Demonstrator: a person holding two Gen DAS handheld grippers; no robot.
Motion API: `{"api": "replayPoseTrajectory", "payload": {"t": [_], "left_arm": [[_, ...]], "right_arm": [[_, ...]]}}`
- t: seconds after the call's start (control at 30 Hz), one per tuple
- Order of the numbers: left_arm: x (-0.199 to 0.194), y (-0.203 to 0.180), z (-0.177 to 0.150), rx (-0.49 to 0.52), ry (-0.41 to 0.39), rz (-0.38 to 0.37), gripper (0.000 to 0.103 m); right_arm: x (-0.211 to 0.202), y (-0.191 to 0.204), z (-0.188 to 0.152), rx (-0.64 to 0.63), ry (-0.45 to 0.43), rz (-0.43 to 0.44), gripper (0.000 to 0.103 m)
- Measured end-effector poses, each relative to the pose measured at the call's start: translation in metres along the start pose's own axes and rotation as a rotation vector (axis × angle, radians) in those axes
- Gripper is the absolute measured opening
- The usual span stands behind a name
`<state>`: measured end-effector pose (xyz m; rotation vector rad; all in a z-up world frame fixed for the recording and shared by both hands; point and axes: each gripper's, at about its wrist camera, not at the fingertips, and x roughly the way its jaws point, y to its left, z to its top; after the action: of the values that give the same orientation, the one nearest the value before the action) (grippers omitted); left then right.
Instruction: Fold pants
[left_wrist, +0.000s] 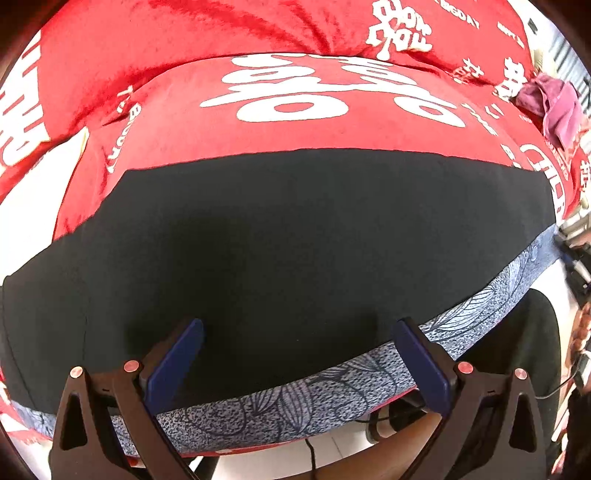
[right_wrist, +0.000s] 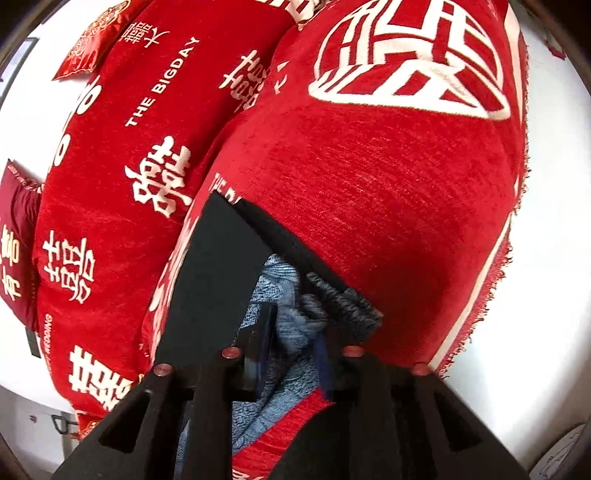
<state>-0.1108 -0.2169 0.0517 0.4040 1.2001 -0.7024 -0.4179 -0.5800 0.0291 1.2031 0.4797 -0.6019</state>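
Note:
The pants (left_wrist: 280, 243) are black with a blue-grey leaf-patterned band (left_wrist: 332, 384) along the near edge. They lie flat on a red sofa cover (left_wrist: 295, 129). My left gripper (left_wrist: 299, 354) is open just over the patterned band, its blue pads (left_wrist: 173, 362) wide apart, holding nothing. In the right wrist view my right gripper (right_wrist: 295, 347) is shut on a bunched part of the patterned band (right_wrist: 291, 317), with black pants cloth (right_wrist: 210, 280) lifted and folded beside it.
The red cover with white characters (right_wrist: 388, 184) drapes the seat and back cushions. A pink cloth (left_wrist: 554, 107) lies at the far right of the sofa. A dark red cushion (right_wrist: 18, 251) is at the left. White floor (right_wrist: 546, 258) lies beyond the sofa edge.

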Motion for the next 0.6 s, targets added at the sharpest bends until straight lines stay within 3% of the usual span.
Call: {"api": "replayPoseTrajectory", "payload": {"t": [0.07,0.13,0.17,0.2,0.23,0.27,0.3,0.43,0.53,0.6], "left_arm": [[-0.003,-0.004,0.0,0.016,-0.012,0.001,0.103],[0.002,-0.003,-0.001,0.011,0.001,0.001,0.103],[0.006,-0.001,-0.001,0.0,0.013,0.002,0.103],[0.008,0.0,-0.001,-0.011,0.024,0.005,0.103],[0.011,0.002,-0.003,-0.022,0.034,0.006,0.103],[0.01,0.004,-0.004,-0.03,0.034,0.002,0.103],[0.009,0.005,-0.004,-0.031,0.029,0.001,0.103],[0.002,-0.002,0.006,-0.01,-0.014,0.015,0.103],[0.002,-0.02,0.022,0.009,-0.035,0.0,0.103],[0.004,-0.032,0.031,0.029,-0.047,-0.012,0.103]], "right_arm": [[-0.01,0.005,-0.001,-0.01,-0.049,-0.006,0.013],[-0.01,0.004,0.001,-0.008,-0.057,-0.093,0.014],[-0.003,-0.011,0.003,0.065,-0.028,-0.165,0.023],[-0.001,-0.021,0.004,0.118,-0.019,-0.168,0.042],[-0.003,-0.034,0.003,0.192,-0.022,-0.168,0.05],[-0.011,-0.042,0.004,0.224,-0.044,-0.25,0.05],[-0.017,-0.04,0.005,0.203,-0.061,-0.279,0.05],[-0.03,0.018,0.009,-0.093,-0.129,-0.26,0.05],[-0.013,0.104,-0.015,-0.451,-0.091,-0.212,0.076],[0.004,0.144,-0.037,-0.637,-0.057,-0.205,0.082]]}}
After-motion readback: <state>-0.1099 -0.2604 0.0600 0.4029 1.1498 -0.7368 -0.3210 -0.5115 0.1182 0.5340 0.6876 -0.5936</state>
